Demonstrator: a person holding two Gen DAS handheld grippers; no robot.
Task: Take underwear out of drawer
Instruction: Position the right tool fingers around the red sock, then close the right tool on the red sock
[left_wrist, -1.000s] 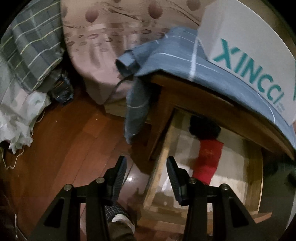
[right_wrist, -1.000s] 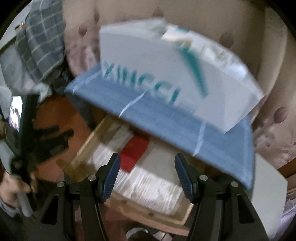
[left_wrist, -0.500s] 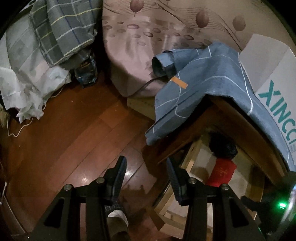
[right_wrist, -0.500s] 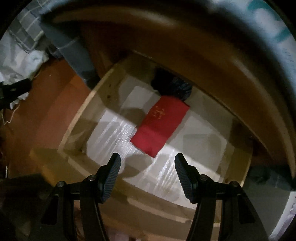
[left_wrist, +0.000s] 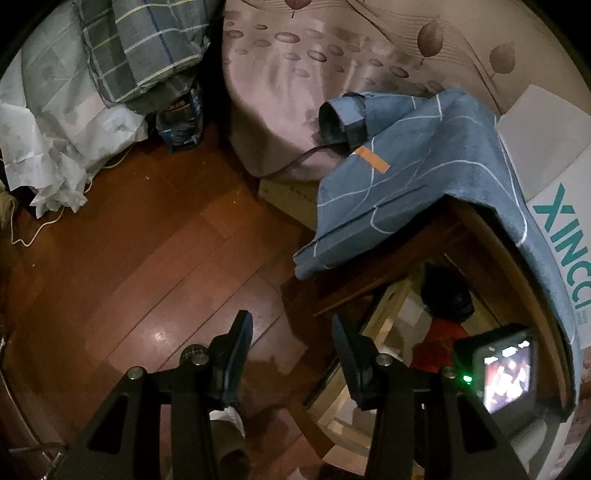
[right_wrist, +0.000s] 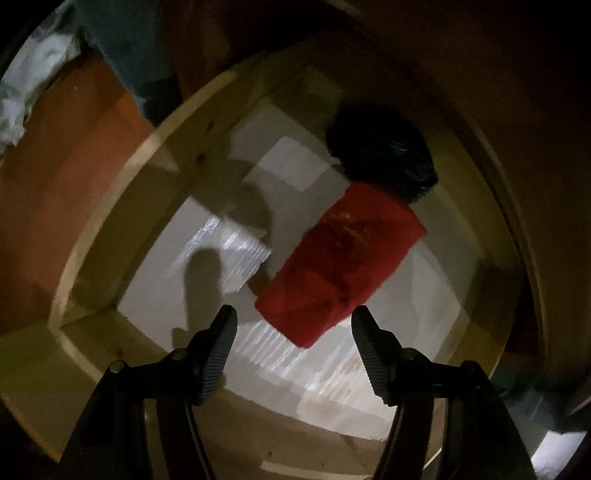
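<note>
Just beyond the right claw (right_wrist: 293, 325), open and empty, lies the red underwear (right_wrist: 341, 264).

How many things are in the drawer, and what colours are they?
Red folded cloth: 1
Black bundle: 1
Total in the drawer: 2
</note>
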